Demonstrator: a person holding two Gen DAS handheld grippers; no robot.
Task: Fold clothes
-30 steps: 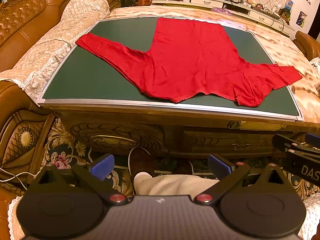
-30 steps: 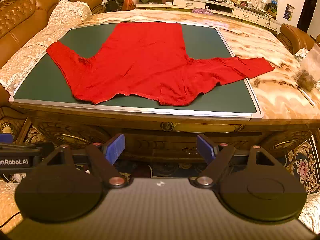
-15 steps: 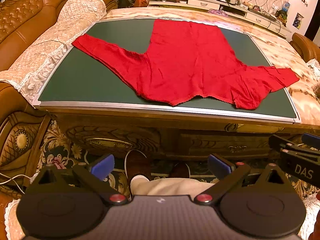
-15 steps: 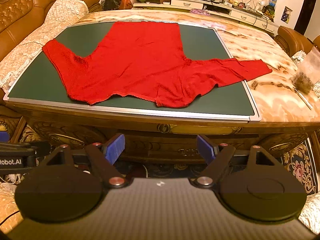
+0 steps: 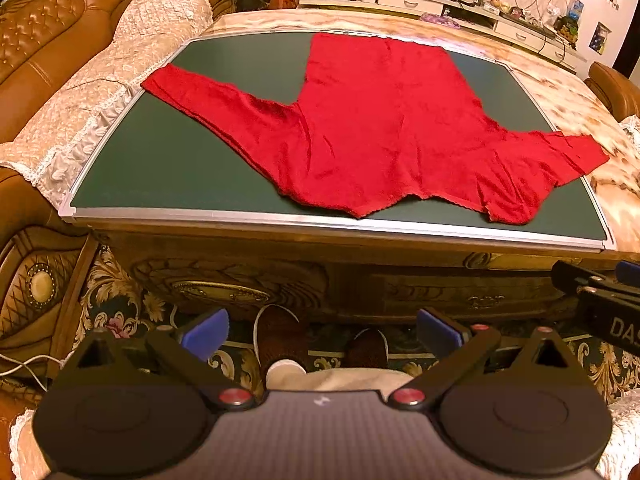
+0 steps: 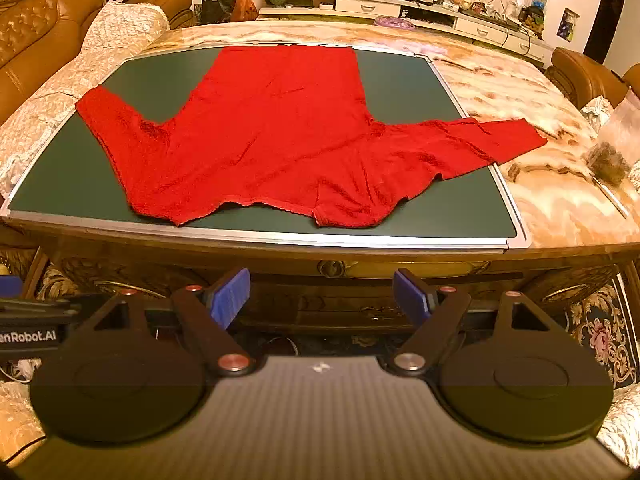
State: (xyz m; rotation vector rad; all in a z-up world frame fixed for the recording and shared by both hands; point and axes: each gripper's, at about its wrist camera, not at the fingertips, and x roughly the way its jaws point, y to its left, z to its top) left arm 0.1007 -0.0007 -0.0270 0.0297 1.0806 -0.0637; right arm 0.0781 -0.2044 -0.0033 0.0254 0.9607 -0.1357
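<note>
A red long-sleeved shirt (image 5: pixel 372 128) lies spread flat on a green mat (image 5: pixel 168 168) on the table, sleeves out to the left and right, collar edge nearest me. It also shows in the right wrist view (image 6: pixel 280 132) on the same mat (image 6: pixel 64 176). My left gripper (image 5: pixel 322 334) is open and empty, held below and in front of the table's near edge. My right gripper (image 6: pixel 322 294) is open and empty, also in front of the table edge. The right sleeve end (image 6: pixel 516 138) hangs over the mat onto the marble top.
The table has a carved wooden front (image 6: pixel 332 272) and a marble top (image 6: pixel 520 92). A leather sofa with lace cover (image 5: pixel 60 80) stands left. A plastic bag of dark things (image 6: pixel 612 152) lies at the right. The person's feet (image 5: pixel 280 336) are under the table.
Both grippers have risen and tilted slightly, so the table and shirt sit a little lower in each view. The shirt has not moved. Both stay open.
</note>
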